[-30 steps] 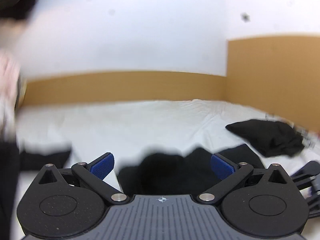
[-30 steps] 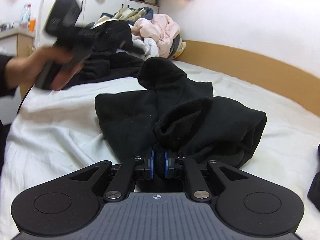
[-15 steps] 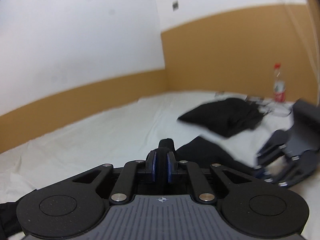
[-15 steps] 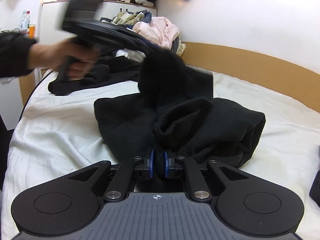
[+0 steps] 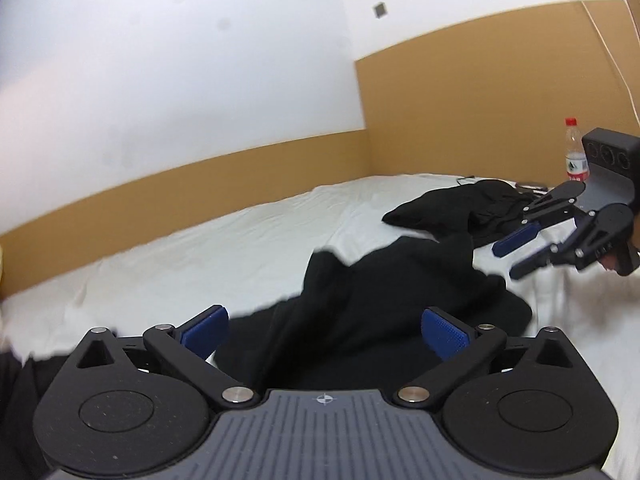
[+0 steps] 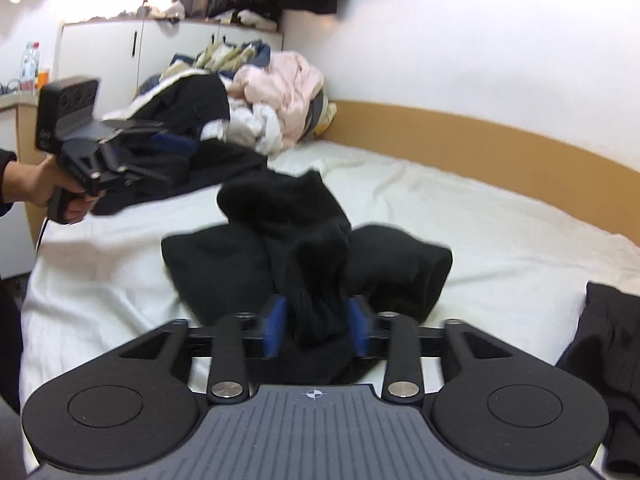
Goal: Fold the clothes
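Since half a second ago, the left gripper (image 5: pixel 324 330) has been spread wide and the right gripper (image 6: pixel 316 326) parted. The black garment (image 6: pixel 304 256) is left crumpled mid-frame on the white bed (image 6: pixel 500 240), one fold lying loosely between the right fingers.

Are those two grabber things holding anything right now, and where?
Neither grips: the right hand-held gripper is open around a bunched fold of the black garment; the left hand-held gripper is open and empty.
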Available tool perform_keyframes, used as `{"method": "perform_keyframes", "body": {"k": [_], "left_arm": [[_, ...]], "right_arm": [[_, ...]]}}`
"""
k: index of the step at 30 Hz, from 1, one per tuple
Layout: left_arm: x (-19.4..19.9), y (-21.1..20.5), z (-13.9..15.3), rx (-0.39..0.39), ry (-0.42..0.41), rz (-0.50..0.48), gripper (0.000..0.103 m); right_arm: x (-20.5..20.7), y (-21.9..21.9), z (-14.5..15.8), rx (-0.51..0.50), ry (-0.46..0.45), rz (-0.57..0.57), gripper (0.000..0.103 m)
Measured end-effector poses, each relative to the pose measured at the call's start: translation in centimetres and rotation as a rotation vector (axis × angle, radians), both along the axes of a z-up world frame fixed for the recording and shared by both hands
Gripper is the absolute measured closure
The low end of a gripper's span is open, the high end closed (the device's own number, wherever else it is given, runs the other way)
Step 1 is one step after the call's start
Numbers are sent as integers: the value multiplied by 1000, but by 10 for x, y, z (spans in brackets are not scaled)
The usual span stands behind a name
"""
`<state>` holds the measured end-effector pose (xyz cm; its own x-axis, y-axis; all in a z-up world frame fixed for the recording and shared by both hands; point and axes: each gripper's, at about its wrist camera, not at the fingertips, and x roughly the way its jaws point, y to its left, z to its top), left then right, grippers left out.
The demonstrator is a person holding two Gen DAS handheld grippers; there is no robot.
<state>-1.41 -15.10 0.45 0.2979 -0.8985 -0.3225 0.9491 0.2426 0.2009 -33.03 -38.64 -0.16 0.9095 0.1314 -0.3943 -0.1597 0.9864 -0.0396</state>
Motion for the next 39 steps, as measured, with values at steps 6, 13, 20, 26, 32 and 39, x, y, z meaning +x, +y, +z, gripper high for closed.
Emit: {"method": "perform_keyframes", "body": {"k": [6,13,20,26,32,39], "left_arm": [[19,-91,-21,230,40,40,30],[-14,-33,-24,110,82,-85,96],[-17,43,-67,290,51,-51,89],[-14,79,-34,-51,178,80,33],[-13,52,-17,-189,284,219,3],[-15,24,-26,-135,231,302,3]], "right_arm": [[21,3,-5,57,-30,2,56],[22,13,0,-41,-52,61,97],[8,40,-7,-282,201,243,96],[-6,39,11,-157,229,281,76],[11,24,29,77,-96,73,50],[54,46,-19,29,219,148,42]]}}
